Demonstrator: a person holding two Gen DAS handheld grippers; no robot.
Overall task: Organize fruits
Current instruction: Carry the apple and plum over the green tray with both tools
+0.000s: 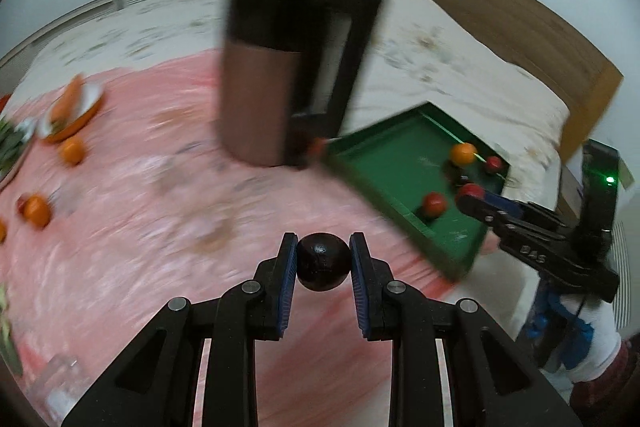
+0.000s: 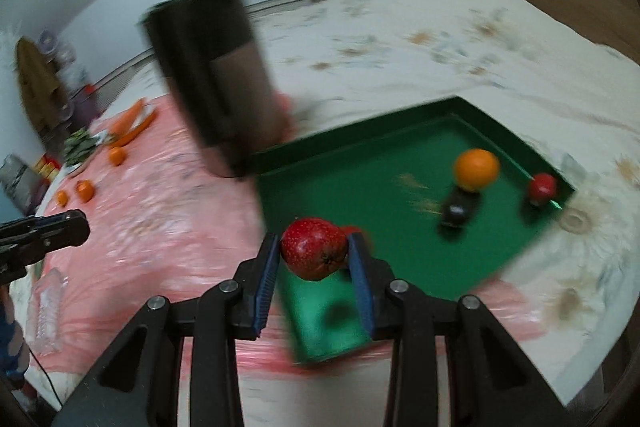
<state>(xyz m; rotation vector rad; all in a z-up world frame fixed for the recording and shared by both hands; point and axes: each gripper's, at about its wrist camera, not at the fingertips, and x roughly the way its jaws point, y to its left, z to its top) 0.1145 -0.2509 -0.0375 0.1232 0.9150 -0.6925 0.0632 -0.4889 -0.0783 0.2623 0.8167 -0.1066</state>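
We see a bed [image 2: 440,39] carrying a pink sheet [image 1: 140,227] and, at two o'clock, a green tray [image 2: 360,187] holding an orange [image 2: 477,169]. Our right hand-held gripper [image 2: 314,255] pinches a red fruit [image 2: 312,251] over the tray's near edge; our left hand-held gripper [image 1: 323,259] pinches a dark fruit [image 1: 322,261] above the sheet.

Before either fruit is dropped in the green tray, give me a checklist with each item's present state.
1. Left gripper shut on dark round fruit: ok.
2. Right gripper shut on red fruit: ok.
3. Red fruit over green tray: ok.
4. Dark round fruit over the tray: not ok, over pink cloth.
5. Bare tray floor left: ok.
6. Fruit ripeness: cannot tell.
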